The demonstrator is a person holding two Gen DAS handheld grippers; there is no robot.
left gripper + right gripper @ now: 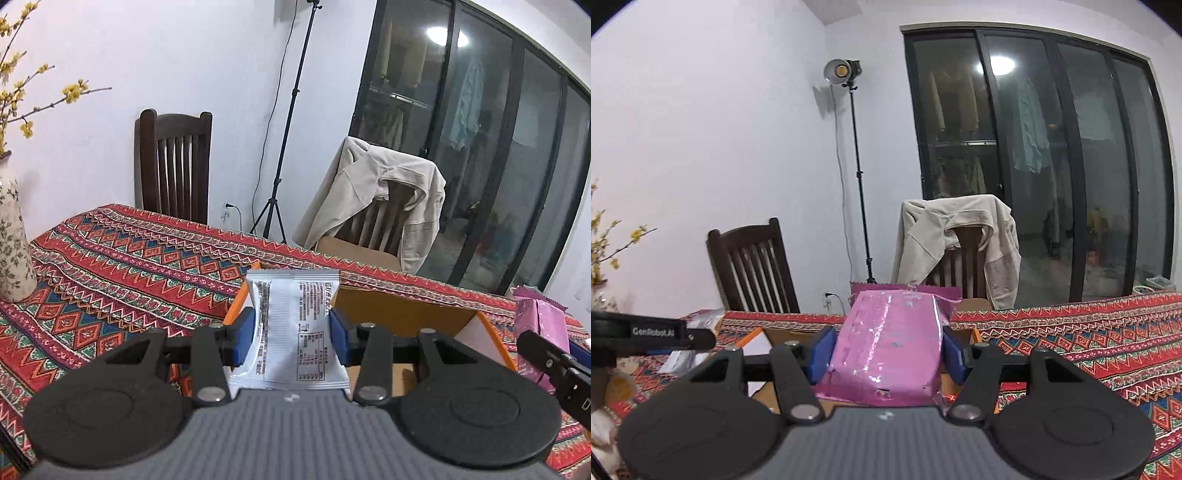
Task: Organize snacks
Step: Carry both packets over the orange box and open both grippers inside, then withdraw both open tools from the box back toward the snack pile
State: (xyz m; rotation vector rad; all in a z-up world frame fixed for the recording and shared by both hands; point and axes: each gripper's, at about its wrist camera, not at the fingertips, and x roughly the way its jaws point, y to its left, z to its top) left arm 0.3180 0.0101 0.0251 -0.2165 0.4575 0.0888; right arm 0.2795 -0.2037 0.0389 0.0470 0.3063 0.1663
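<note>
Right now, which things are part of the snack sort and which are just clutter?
In play: white packet in left gripper; pink packet in right gripper; cardboard box.

Clutter: vase, chairs, jacket, light stand.

Two snack packets and a box
White printed packet [295, 325] is standing upright above the orange-edged cardboard box [402, 314]; pink foil packet [890, 350] is tilting above it.

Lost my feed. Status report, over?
Left gripper shut on white snack packet. Right gripper shut on pink snack bag. Both over cardboard box. Nothing blocking.
</note>
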